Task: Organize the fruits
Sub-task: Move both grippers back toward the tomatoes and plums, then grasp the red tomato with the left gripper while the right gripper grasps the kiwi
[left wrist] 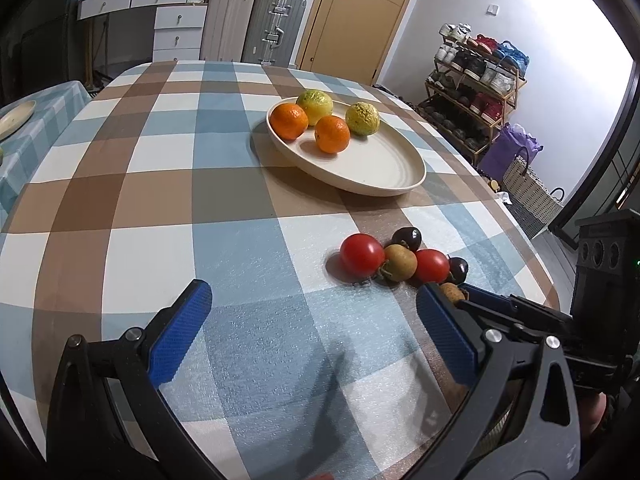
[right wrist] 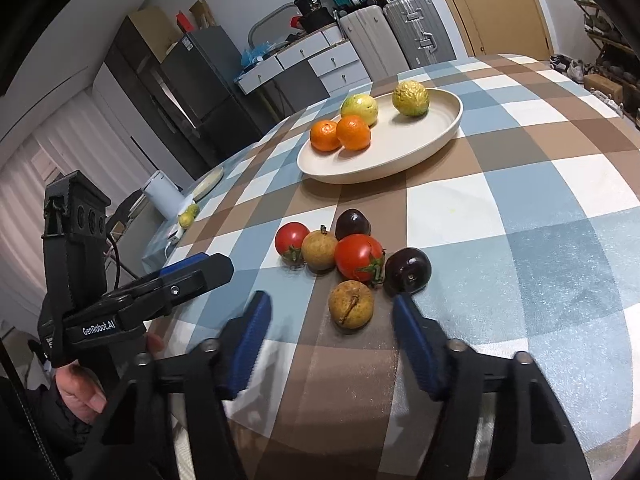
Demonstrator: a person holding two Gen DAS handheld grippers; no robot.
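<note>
A cream plate [left wrist: 384, 168] [right wrist: 400, 152] on the checked tablecloth holds two oranges [left wrist: 289, 121] [right wrist: 353, 132] and two yellow-green fruits [left wrist: 362, 119] [right wrist: 411, 98]. Nearer lies a cluster of two red tomatoes [left wrist: 362, 253] [right wrist: 359, 257], two dark plums [left wrist: 407, 238] [right wrist: 408, 271] and brown longan-like fruits [left wrist: 400, 263] [right wrist: 351, 304]. My left gripper [left wrist: 316, 312] is open and empty, just short of the cluster. My right gripper [right wrist: 332, 320] is open, its blue pads either side of the nearest brown fruit, not touching it. The left gripper also shows in the right wrist view [right wrist: 200, 268].
The table's right edge [left wrist: 532, 248] drops toward a shoe rack [left wrist: 476, 80] and bags. A second table at the left carries a plate [left wrist: 16, 118], a white jug [right wrist: 162, 194] and a yellow fruit [right wrist: 188, 216]. Suitcases and drawers stand behind.
</note>
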